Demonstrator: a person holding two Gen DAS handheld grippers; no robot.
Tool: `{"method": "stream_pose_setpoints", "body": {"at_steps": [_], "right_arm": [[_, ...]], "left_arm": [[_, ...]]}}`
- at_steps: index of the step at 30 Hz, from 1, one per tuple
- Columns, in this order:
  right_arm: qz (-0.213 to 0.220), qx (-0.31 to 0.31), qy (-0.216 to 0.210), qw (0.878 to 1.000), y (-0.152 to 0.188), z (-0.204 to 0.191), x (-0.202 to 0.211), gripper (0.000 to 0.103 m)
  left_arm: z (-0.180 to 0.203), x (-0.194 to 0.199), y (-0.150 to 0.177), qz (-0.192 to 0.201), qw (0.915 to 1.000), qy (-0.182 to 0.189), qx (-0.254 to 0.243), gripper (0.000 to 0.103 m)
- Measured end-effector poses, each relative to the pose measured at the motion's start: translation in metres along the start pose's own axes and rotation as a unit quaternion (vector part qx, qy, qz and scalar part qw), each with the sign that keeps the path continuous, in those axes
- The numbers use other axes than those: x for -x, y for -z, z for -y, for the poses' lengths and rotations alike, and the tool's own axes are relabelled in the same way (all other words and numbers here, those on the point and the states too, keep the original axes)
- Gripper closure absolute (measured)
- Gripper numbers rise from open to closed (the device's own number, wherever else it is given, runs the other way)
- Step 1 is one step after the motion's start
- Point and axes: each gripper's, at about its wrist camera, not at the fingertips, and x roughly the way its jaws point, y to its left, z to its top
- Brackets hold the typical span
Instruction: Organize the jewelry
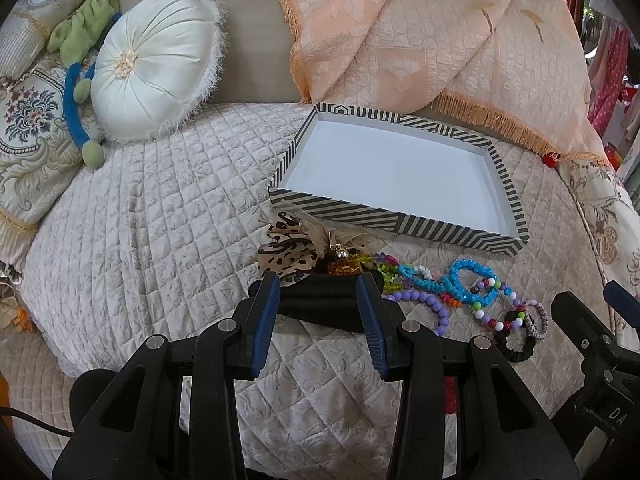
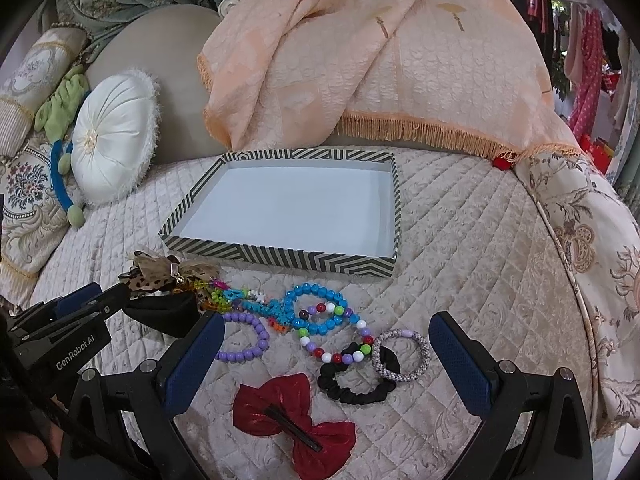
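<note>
The left tool (image 1: 318,292) is clenched on a black band (image 1: 320,306), which lies crosswise between its blue pads, long axis running pad to pad. The right tool (image 2: 324,344) is released, its jaws standing wide with nothing between them, and it hovers over the bed (image 1: 160,208).

The tray (image 2: 288,258), striped outside and bare white inside, sits on the quilt straight ahead of both tools, its near wall just beyond the jewelry. So the held band's way lies forward, over that near wall.

The rest is loose in a row between tools and tray: a leopard bow (image 2: 156,274) at the left, a blue bracelet (image 2: 316,308) and a purple bracelet (image 2: 244,338) in the middle, a mixed-bead bracelet (image 2: 340,336), a black scrunchie (image 2: 352,384) and a grey woven ring (image 2: 402,356) to the right. A red bow clip (image 2: 296,420) lies nearest, between the right tool's jaws in view. That side of the pile is the right tool's by nearness; the leopard bow falls to the left.
</note>
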Motion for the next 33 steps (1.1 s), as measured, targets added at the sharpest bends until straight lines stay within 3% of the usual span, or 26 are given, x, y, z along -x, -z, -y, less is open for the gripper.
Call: {"method": "stream_pose_setpoints", "body": {"at_steps": [13, 22, 29, 31, 33], "right_arm": [[-0.01, -0.005, 0.001, 1.0, 0.001, 0.01, -0.009, 0.001], [-0.027, -0.016, -0.009, 0.999, 0.006, 0.033, -0.019, 0.001], [-0.039, -0.025, -0.018, 0.999, 0.009, 0.053, -0.03, 0.002], [-0.042, -0.023, -0.018, 0.999, 0.01, 0.056, -0.032, 0.003], [-0.047, -0.027, -0.018, 0.998, 0.011, 0.059, -0.036, 0.003]], "left_arm": [[-0.007, -0.007, 0.001, -0.014, 0.9999, 0.003, 0.002, 0.064], [-0.043, -0.02, -0.01, -0.054, 0.9967, 0.041, 0.044, 0.064], [-0.07, -0.038, -0.014, -0.098, 0.9871, 0.071, 0.105, 0.063], [-0.071, -0.043, -0.012, -0.111, 0.9826, 0.091, 0.118, 0.05], [-0.07, -0.049, -0.01, -0.123, 0.9756, 0.115, 0.141, 0.048]]}}
